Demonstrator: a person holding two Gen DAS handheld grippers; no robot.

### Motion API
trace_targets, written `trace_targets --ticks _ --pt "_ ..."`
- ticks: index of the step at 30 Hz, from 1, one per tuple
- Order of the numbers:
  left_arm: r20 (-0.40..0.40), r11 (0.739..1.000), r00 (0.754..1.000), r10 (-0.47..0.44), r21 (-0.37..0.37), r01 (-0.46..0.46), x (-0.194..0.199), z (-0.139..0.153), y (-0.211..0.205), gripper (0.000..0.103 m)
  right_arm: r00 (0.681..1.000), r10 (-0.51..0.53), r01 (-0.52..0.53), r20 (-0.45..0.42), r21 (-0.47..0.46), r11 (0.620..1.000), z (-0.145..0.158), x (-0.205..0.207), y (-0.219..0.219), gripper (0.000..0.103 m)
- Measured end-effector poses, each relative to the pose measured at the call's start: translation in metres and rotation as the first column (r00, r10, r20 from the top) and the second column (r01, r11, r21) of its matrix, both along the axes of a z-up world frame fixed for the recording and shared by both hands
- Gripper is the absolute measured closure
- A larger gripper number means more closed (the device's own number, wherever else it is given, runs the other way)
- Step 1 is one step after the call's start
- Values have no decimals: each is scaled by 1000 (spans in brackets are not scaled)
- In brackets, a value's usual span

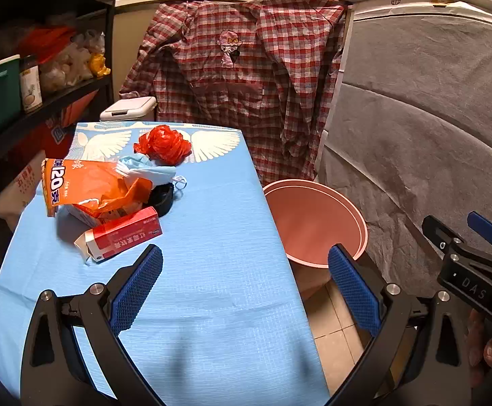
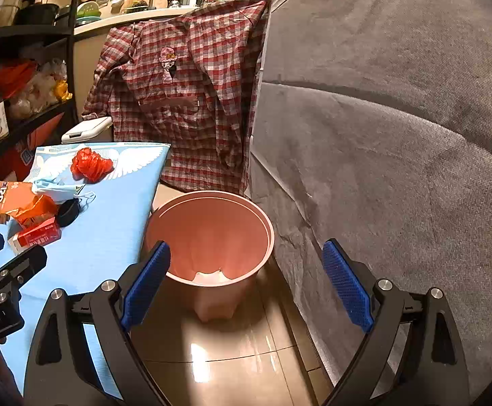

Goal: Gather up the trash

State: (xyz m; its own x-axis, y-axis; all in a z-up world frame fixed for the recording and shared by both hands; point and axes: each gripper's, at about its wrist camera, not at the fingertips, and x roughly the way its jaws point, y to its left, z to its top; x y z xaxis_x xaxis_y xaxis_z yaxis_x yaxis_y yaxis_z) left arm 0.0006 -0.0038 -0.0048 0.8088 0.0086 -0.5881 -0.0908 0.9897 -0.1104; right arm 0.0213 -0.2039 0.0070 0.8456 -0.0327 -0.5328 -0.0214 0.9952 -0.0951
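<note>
Plainly, the left gripper [image 1: 246,264] is spread wide with nothing between its blue-padded fingers [image 1: 137,287], and it hangs above the blue tablecloth [image 1: 212,304] without touching it. In its own view the trash heap lies toward ten o'clock: a red and white carton [image 1: 124,235] lies on its side nearest the fingers, one end flap torn open; just behind and touching it is a crumpled orange plastic wrapper [image 1: 87,186] with white print, and a pale blue face mask [image 1: 147,169] is draped over the wrapper's far edge with its ear loop trailing on the cloth. A small black item [image 1: 163,198] sits beside the carton at its far end; what it is cannot be told. Farther off, near eleven o'clock, a scrunched red plastic bag [image 1: 163,143] rests apart from the heap on the white wing pattern of the cloth. The right gripper [image 2: 246,260] is likewise spread wide and holds nothing; it hovers over the tiled floor [image 2: 229,355], looking down into the pink bin [image 2: 212,223] at twelve o'clock in the right wrist view. That bin stands on the floor just beside the table's edge, between the table and a grey cloth covering [image 2: 398,169] at two o'clock, and something pale lies at its bottom. A red checked shirt [image 2: 185,94] hangs behind the bin.
</note>
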Motion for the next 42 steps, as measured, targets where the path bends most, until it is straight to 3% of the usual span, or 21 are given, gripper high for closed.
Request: trace_targets --ticks 42 --pt "7 1000 1000 -9 2 9 -3 1 -4 8 1000 5 -5 -1 3 1000 1 0 0 13"
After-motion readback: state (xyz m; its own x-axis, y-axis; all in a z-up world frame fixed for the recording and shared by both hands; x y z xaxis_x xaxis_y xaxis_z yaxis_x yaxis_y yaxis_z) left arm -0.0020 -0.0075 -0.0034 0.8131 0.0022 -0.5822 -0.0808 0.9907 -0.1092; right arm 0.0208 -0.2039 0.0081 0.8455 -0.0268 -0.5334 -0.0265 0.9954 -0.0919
